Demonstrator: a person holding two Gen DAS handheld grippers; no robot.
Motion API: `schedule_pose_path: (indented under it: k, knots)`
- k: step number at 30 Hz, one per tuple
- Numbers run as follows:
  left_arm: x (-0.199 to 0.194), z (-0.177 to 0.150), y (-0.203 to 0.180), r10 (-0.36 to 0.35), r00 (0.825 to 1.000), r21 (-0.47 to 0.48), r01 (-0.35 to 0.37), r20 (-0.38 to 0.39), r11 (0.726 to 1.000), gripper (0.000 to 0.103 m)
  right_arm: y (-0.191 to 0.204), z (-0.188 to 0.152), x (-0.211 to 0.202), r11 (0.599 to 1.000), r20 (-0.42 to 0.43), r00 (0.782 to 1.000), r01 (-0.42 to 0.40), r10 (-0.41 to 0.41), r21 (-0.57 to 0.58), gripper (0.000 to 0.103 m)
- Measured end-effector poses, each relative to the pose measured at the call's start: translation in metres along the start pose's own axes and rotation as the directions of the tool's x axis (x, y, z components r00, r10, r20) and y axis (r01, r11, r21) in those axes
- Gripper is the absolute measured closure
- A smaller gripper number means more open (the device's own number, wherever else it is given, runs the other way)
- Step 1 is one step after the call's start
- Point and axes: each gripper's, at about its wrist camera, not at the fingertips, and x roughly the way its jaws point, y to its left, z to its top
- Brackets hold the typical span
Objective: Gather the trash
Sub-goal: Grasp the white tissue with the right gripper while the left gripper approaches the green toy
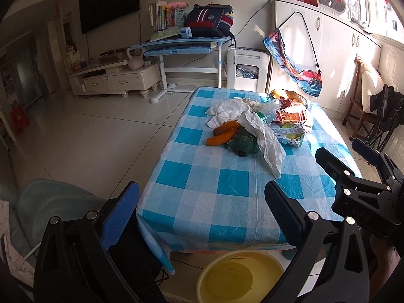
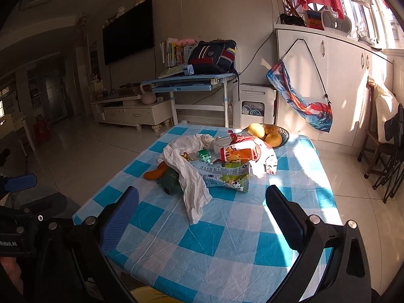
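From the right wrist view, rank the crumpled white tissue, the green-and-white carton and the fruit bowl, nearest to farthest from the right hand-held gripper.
Right hand-held gripper is open, above the table's near end.
1. Crumpled white tissue, centre, trailing toward the gripper.
2. Green-and-white carton, just behind, slightly right.
3. Fruit bowl, far right corner of the table.

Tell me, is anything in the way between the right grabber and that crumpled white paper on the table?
Nothing visible blocks it. The right gripper is open above the near end of the table, and only bare checked cloth lies between it and the crumpled white paper.
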Motion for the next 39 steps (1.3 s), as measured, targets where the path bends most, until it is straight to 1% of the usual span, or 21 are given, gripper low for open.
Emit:
schedule_pose_path:
  k: [4, 7, 9, 13, 17, 18, 19, 20, 21, 22, 24, 27, 30, 31, 32, 36, 39]
  knots:
    - [0.025, -0.002, 0.008, 0.014, 0.999, -0.019, -0.015, -0.043, 1.0, 0.007, 0.004, 0.001, 0.023, 0.999, -0.03, 0.999, -0.027, 0.026, -0.029, 0.007]
    - [0.04, 0.0, 0.011, 0.02, 0.998, -0.027, -0.022, -0.066, 0.999, 0.007, 0.006, 0.001, 0.043, 0.998, -0.06, 0.997, -0.048, 0.045, -0.043, 0.01]
    - [0.047, 0.002, 0.012, 0.024, 0.997, -0.031, -0.026, -0.075, 0.999, 0.007, 0.008, 0.002, 0.059, 0.997, -0.088, 0.995, -0.061, 0.056, -0.052, 0.02]
    - [0.063, 0.005, 0.014, 0.03, 0.995, -0.043, -0.034, -0.097, 0.999, 0.007, 0.013, 0.001, 0.094, 0.996, -0.144, 0.988, -0.073, 0.064, -0.056, 0.023]
    - [0.078, 0.009, 0.017, 0.037, 0.993, -0.047, -0.043, -0.114, 0.998, 0.007, 0.013, -0.001, 0.13, 0.997, -0.22, 0.974, -0.065, 0.054, -0.041, 0.034]
    - [0.083, 0.01, 0.017, 0.038, 0.992, -0.047, -0.044, -0.116, 0.998, 0.007, 0.011, -0.002, 0.136, 0.997, -0.236, 0.97, -0.064, 0.055, -0.031, 0.038]
    - [0.087, 0.011, 0.017, 0.039, 0.992, -0.047, -0.045, -0.117, 0.998, 0.007, 0.008, -0.003, 0.142, 0.997, -0.266, 0.961, -0.073, 0.068, -0.009, 0.048]
    - [0.09, 0.013, 0.017, 0.039, 0.992, -0.047, -0.045, -0.118, 0.998, 0.007, 0.005, -0.003, 0.144, 0.995, -0.282, 0.954, -0.098, 0.101, 0.023, 0.058]
    - [0.095, 0.016, 0.016, 0.037, 0.992, -0.045, -0.043, -0.12, 0.998, 0.007, 0.001, -0.003, 0.144, 0.993, -0.285, 0.952, -0.107, 0.114, 0.04, 0.071]
    - [0.099, 0.017, 0.016, 0.036, 0.992, -0.042, -0.041, -0.12, 0.998, 0.007, 0.0, -0.004, 0.139, 0.993, -0.281, 0.952, -0.11, 0.119, 0.045, 0.074]
    - [0.107, 0.02, 0.012, 0.029, 0.992, -0.034, -0.033, -0.125, 0.999, 0.007, -0.006, -0.006, 0.132, 0.99, -0.272, 0.952, -0.126, 0.139, 0.065, 0.088]
    - [0.121, 0.027, 0.001, 0.005, 0.991, -0.012, -0.007, -0.13, 1.0, 0.007, -0.021, -0.011, 0.115, 0.987, -0.252, 0.957, -0.119, 0.142, 0.106, 0.089]
    - [0.136, 0.035, -0.02, -0.043, 0.99, 0.023, 0.046, -0.131, 0.999, 0.007, -0.036, -0.018, 0.101, 0.984, -0.237, 0.962, -0.103, 0.136, 0.147, 0.089]
    - [0.139, 0.037, -0.026, -0.051, 0.99, 0.035, 0.057, -0.131, 0.998, 0.007, -0.04, -0.02, 0.097, 0.982, -0.234, 0.962, -0.101, 0.138, 0.161, 0.092]
    - [0.144, 0.039, -0.032, -0.057, 0.99, 0.047, 0.064, -0.13, 0.997, 0.007, -0.041, -0.02, 0.095, 0.981, -0.231, 0.964, -0.095, 0.133, 0.169, 0.093]
    - [0.163, 0.047, -0.056, -0.092, 0.986, 0.079, 0.104, -0.142, 0.991, 0.007, -0.053, -0.019, 0.083, 0.976, -0.211, 0.97, -0.077, 0.12, 0.203, 0.094]
    - [0.17, 0.053, -0.068, -0.104, 0.984, 0.113, 0.12, -0.142, 0.986, 0.007, -0.052, -0.019, 0.088, 0.98, -0.235, 0.964, -0.085, 0.127, 0.182, 0.092]
